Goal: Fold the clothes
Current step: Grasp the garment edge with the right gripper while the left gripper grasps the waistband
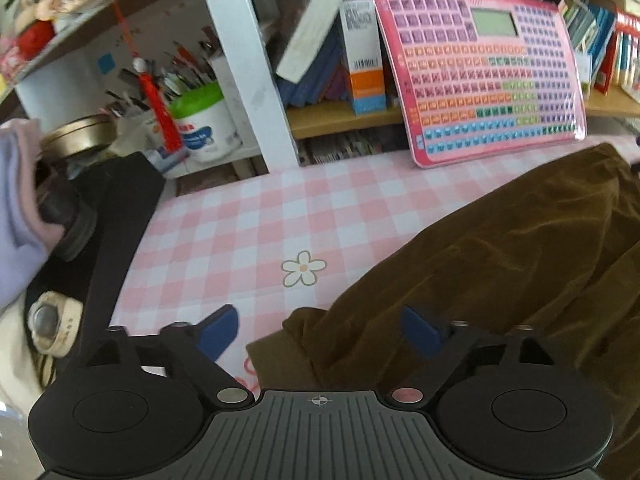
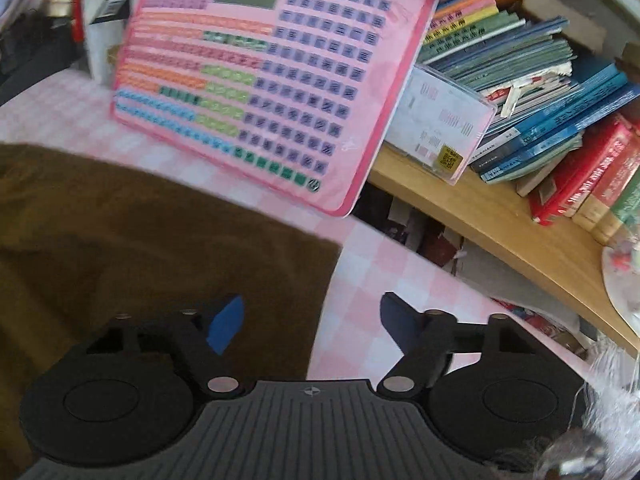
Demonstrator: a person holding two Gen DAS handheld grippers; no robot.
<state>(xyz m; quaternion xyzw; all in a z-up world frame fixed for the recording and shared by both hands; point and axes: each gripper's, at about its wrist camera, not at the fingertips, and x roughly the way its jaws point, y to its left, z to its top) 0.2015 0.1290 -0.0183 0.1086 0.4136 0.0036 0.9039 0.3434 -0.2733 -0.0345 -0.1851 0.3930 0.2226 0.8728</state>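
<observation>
A dark brown garment point(image 1: 500, 264) lies on the pink checked tablecloth point(image 1: 248, 220), filling the right half of the left wrist view. My left gripper point(image 1: 320, 330) is open over the garment's near left edge, with the cloth's corner between its blue fingertips point(image 1: 220, 330). In the right wrist view the same garment point(image 2: 140, 248) covers the left side, its right edge running down the middle. My right gripper point(image 2: 312, 324) is open and straddles that edge, left fingertip over the cloth, right one over the tablecloth point(image 2: 384, 280).
A pink learning tablet point(image 1: 484, 72) leans against a bookshelf point(image 2: 500, 208) full of books at the table's back. A pen pot point(image 1: 204, 120), a tin and a red tassel stand at back left. A black stand point(image 1: 108, 232) and a lilac cloth point(image 1: 16, 208) sit at the left.
</observation>
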